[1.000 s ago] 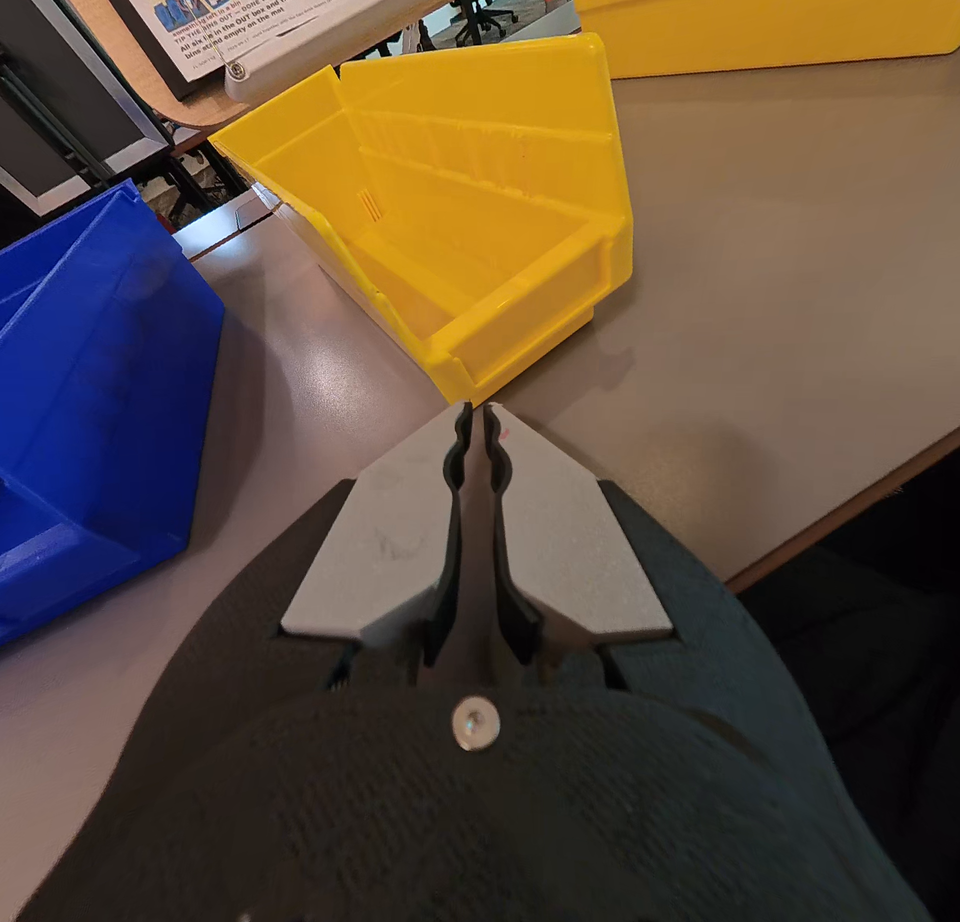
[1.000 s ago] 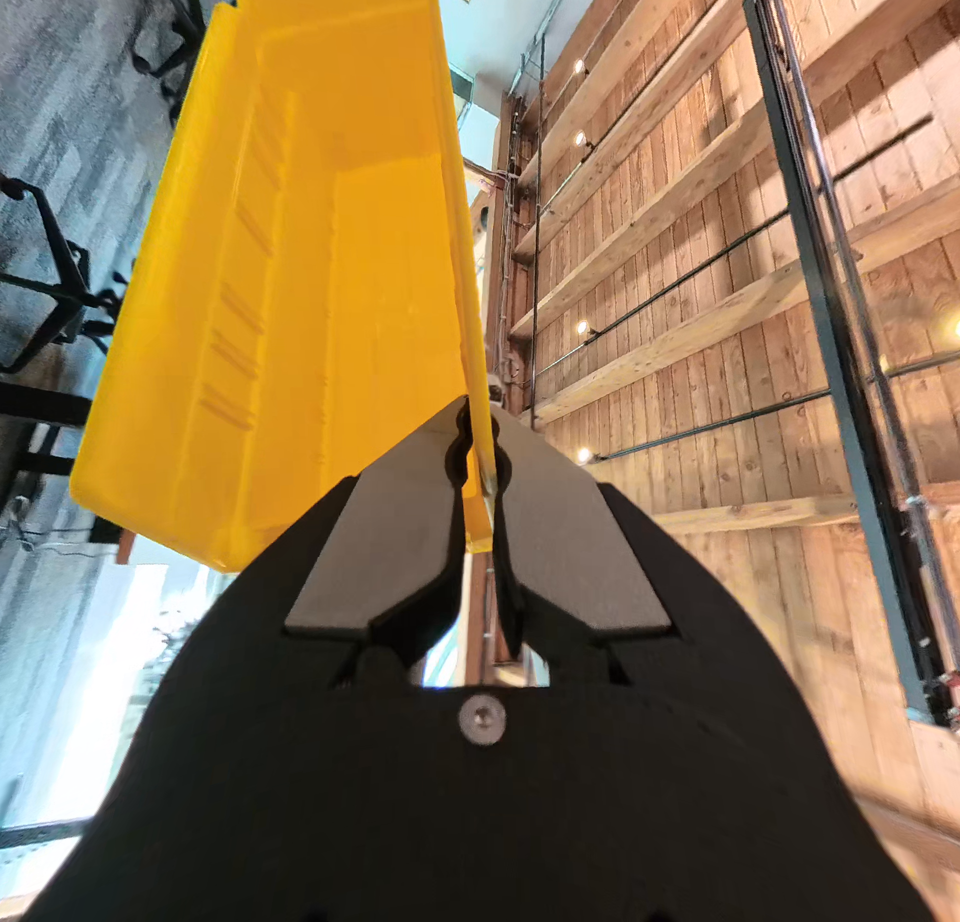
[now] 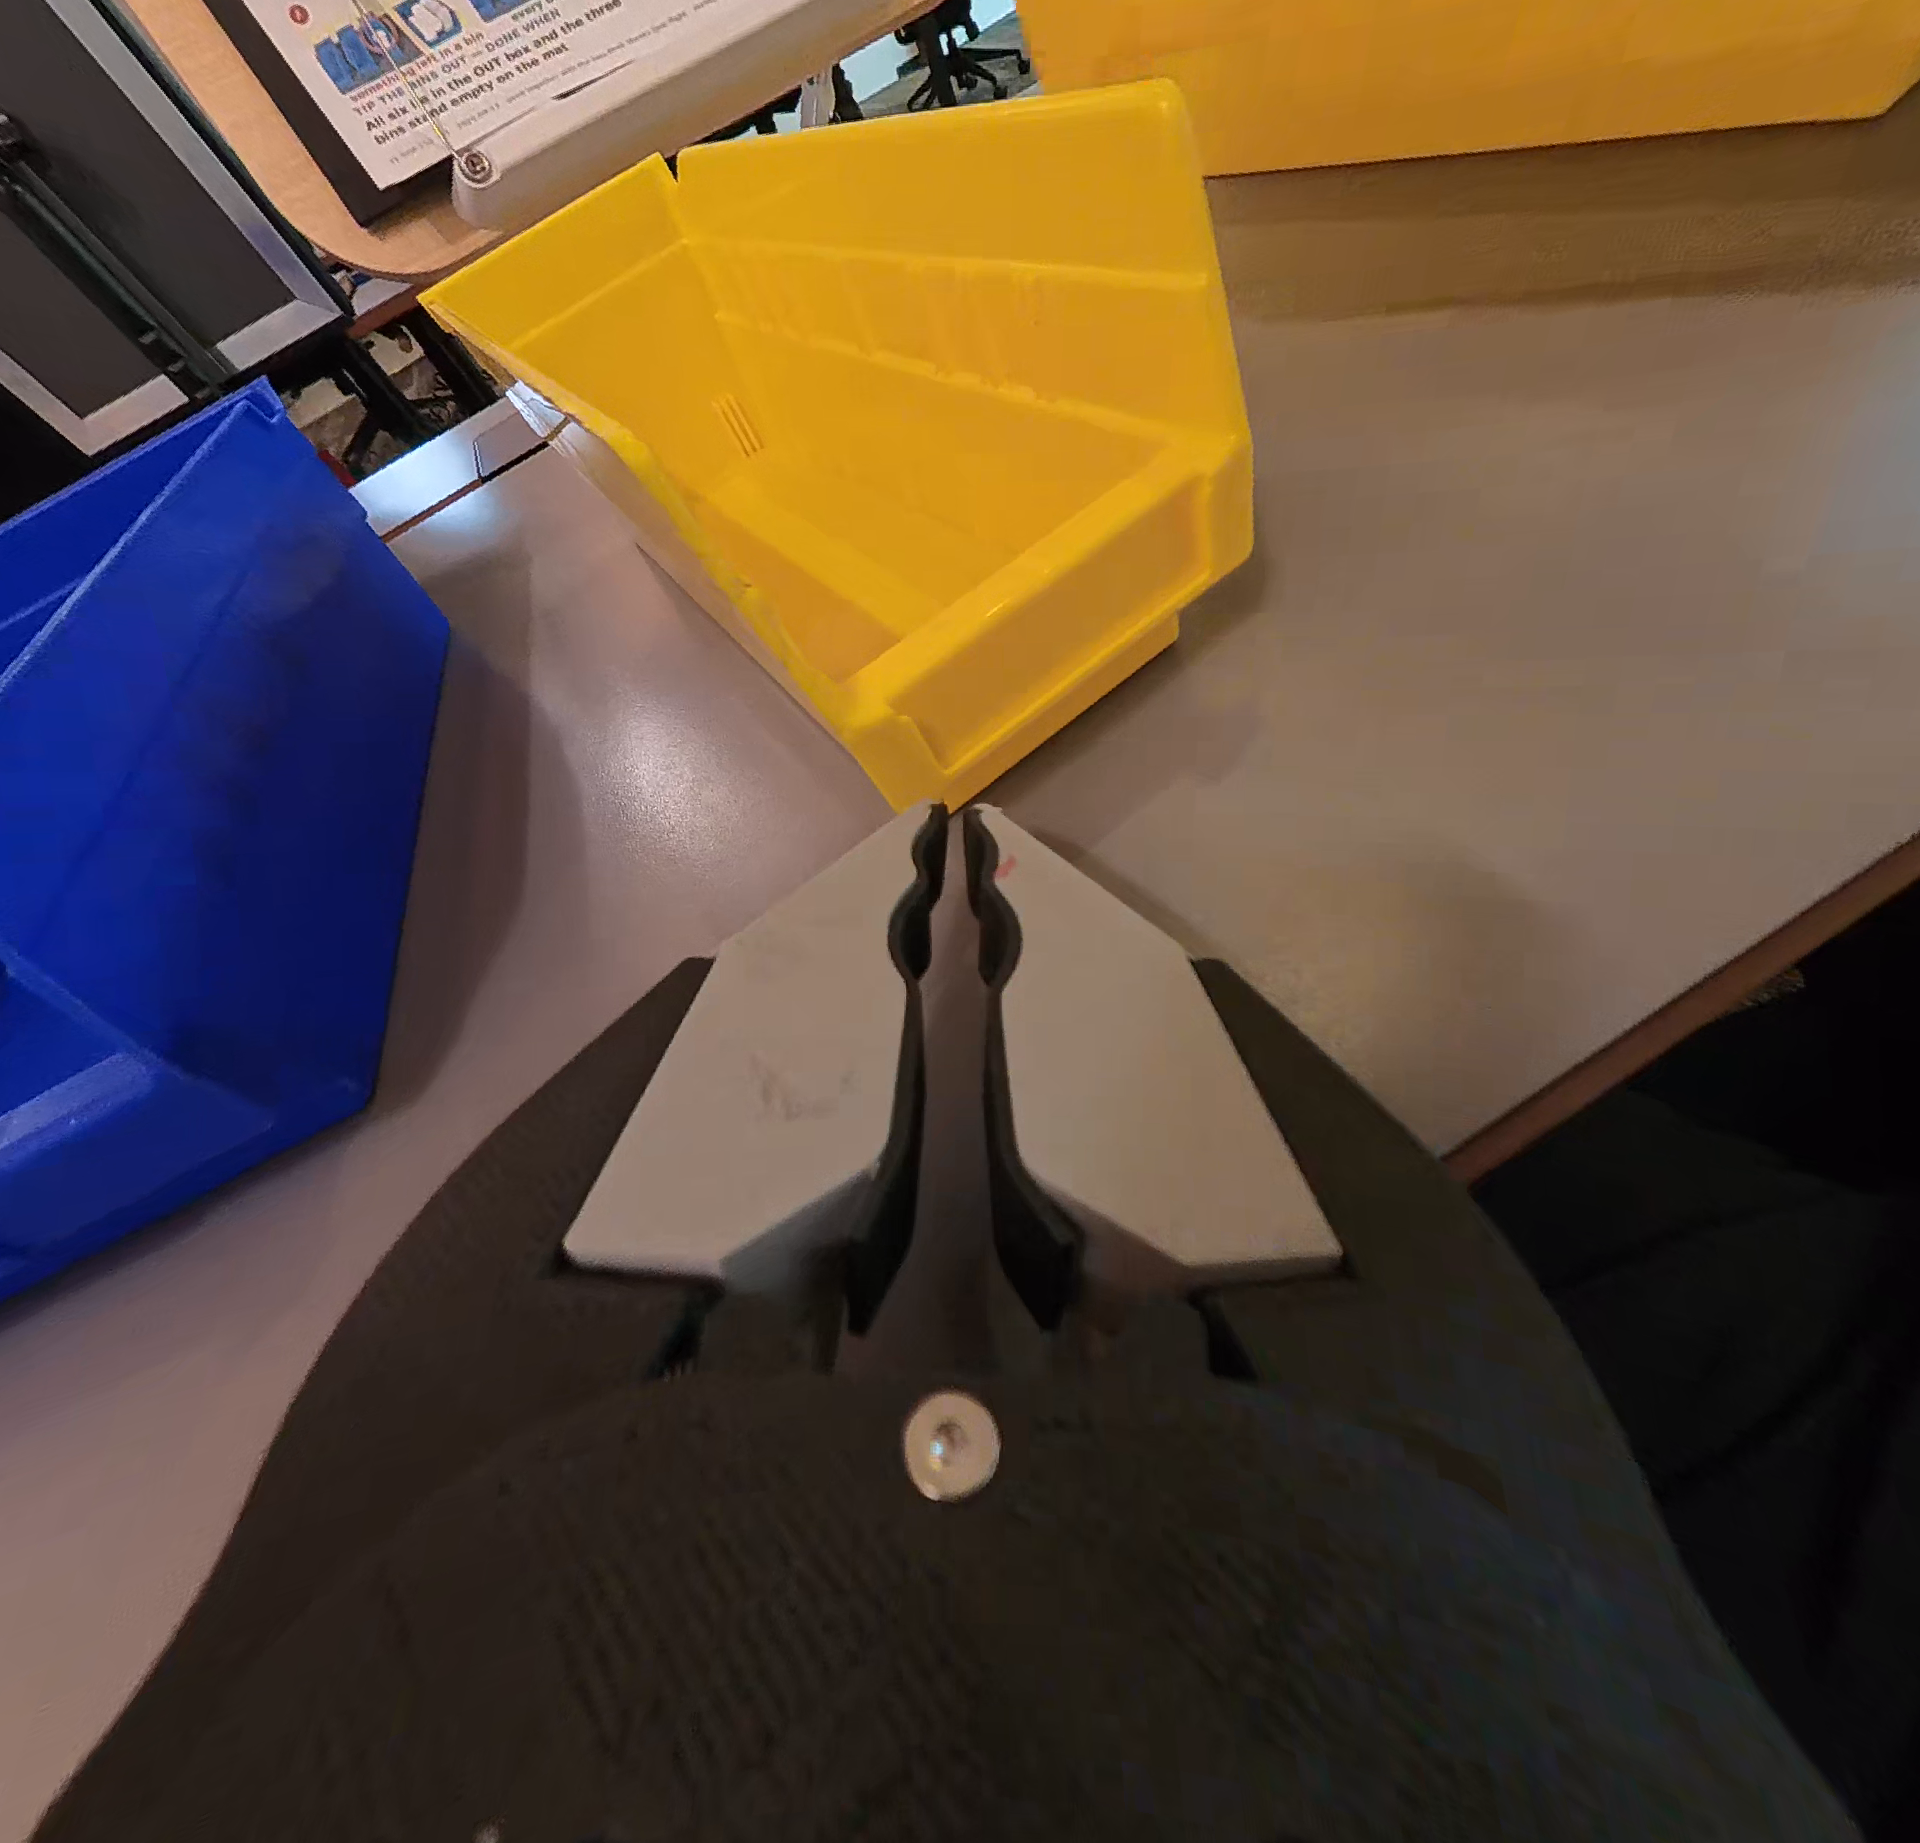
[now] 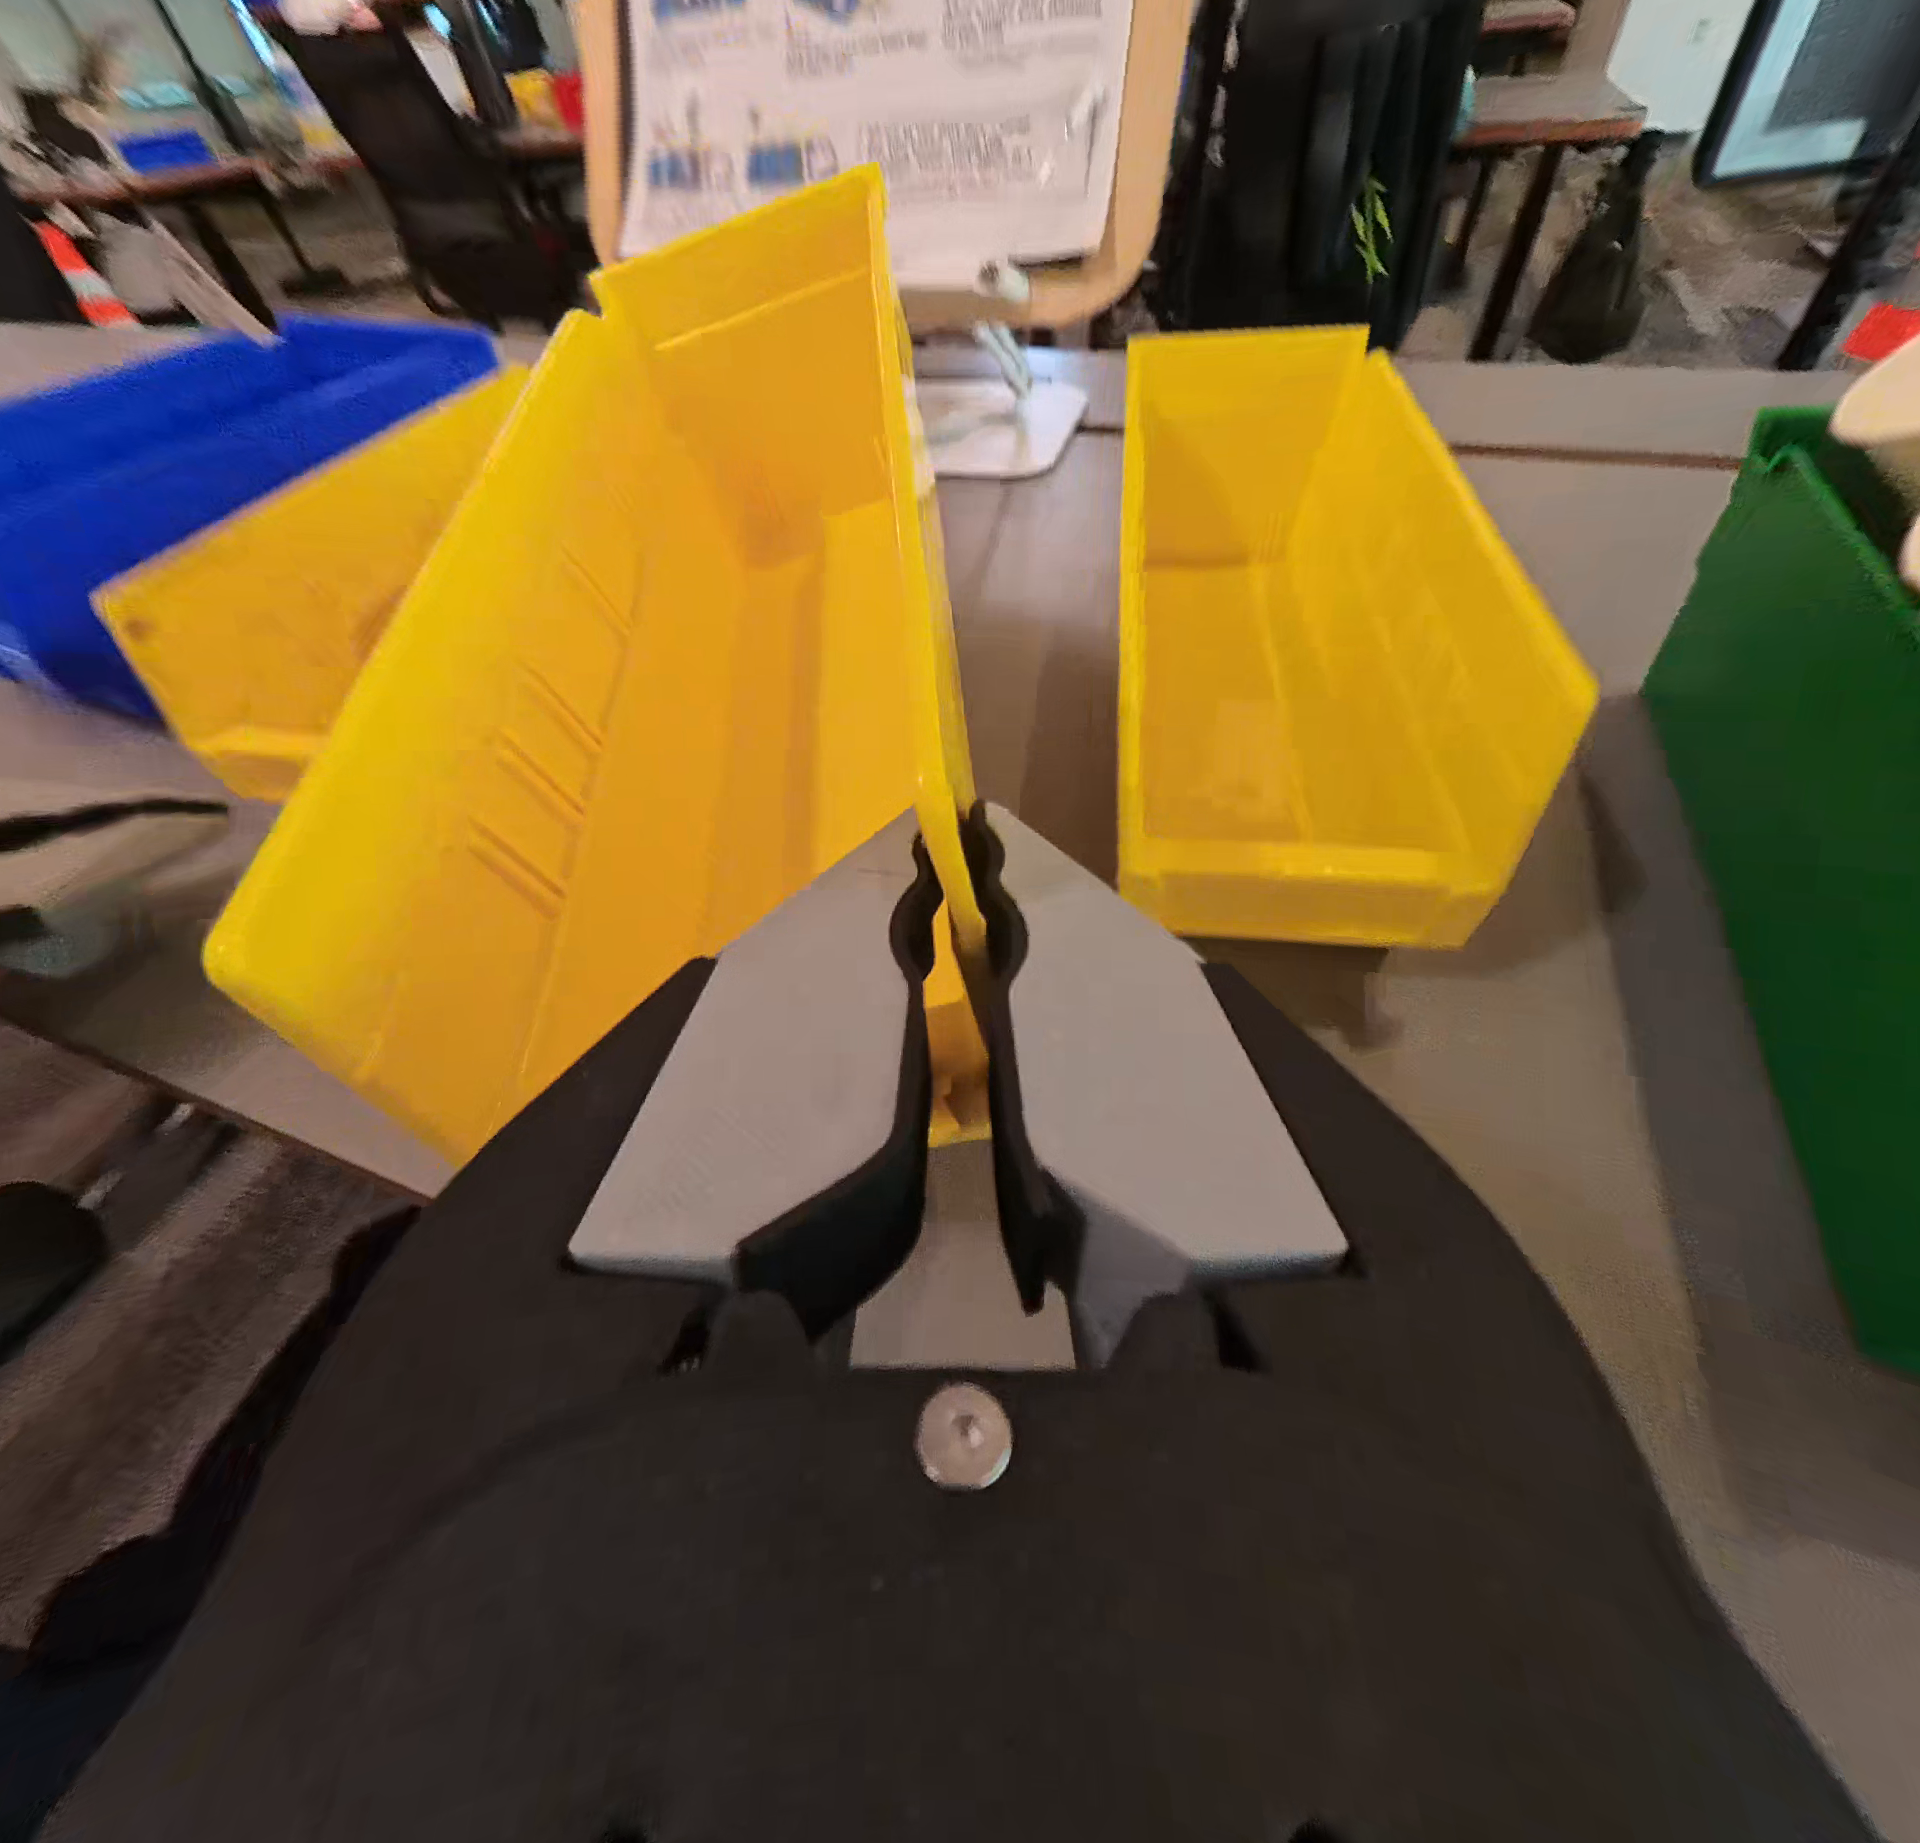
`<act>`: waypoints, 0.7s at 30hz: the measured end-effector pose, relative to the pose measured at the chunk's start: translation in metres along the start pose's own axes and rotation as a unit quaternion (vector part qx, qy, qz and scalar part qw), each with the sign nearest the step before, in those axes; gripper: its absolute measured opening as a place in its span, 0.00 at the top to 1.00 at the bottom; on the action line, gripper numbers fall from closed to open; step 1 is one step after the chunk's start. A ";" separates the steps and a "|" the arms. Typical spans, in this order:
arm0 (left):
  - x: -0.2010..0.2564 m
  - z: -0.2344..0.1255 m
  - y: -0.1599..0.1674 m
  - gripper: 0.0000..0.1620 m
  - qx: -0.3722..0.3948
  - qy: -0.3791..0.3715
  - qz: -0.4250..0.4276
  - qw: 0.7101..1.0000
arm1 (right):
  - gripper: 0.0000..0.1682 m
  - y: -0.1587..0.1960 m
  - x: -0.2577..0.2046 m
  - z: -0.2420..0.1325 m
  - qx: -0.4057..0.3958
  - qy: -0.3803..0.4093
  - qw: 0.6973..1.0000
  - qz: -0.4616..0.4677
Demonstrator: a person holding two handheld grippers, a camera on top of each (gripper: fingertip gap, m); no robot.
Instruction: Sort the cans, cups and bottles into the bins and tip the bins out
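Note:
My right gripper [image 4: 958, 837] is shut on the side wall of an empty yellow bin [image 4: 582, 754] and holds it tilted above the grey table. Another empty yellow bin [image 4: 1299, 650] stands on the table to its right. A third yellow bin [image 4: 260, 609] stands to its left, in front of a blue bin [image 4: 156, 463]. My left gripper [image 3: 954, 822] is shut and empty, just short of the near corner of an empty yellow bin [image 3: 935, 505] on the table. A blue bin [image 3: 177, 785] stands to the left of it.
A green bin [image 4: 1787, 858] with something pale in it stands at the far right. A big yellow box [image 3: 1455, 37] sits at the back of the table. An instruction board on a stand [image 4: 883, 79] rises behind the bins. The table's front edge [image 3: 1683, 1014] runs close on the right.
My right gripper has swung down with the yellow bin, from pointing at the ceiling to facing the table and the other bins. My left gripper has barely moved.

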State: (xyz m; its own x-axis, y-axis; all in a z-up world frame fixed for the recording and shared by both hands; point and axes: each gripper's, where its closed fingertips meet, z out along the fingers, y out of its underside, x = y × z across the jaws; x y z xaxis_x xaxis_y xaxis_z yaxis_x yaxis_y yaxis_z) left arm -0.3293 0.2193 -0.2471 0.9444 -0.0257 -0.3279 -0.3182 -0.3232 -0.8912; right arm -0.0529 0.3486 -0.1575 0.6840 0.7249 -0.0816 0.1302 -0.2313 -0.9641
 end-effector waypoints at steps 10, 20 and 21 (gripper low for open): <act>0.001 -0.001 -0.002 0.96 0.006 0.002 -0.002 1.000 | 1.00 0.051 0.011 0.037 -0.046 0.060 0.997 0.005; 0.003 -0.001 -0.003 0.94 0.011 0.007 -0.009 1.000 | 0.87 0.045 -0.013 0.112 -0.143 0.098 0.985 -0.007; 0.003 -0.001 -0.003 0.94 0.012 0.008 -0.011 1.000 | 0.86 0.043 -0.015 0.112 -0.142 0.096 0.985 -0.006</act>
State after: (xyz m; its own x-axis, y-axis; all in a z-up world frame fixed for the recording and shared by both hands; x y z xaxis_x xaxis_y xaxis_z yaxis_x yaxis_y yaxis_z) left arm -0.3255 0.2193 -0.2446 0.9522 -0.0344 -0.3036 -0.2996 -0.3004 -0.9056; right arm -0.1379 0.4004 -0.2258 0.8010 0.5987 0.0047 0.3157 -0.4157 -0.8530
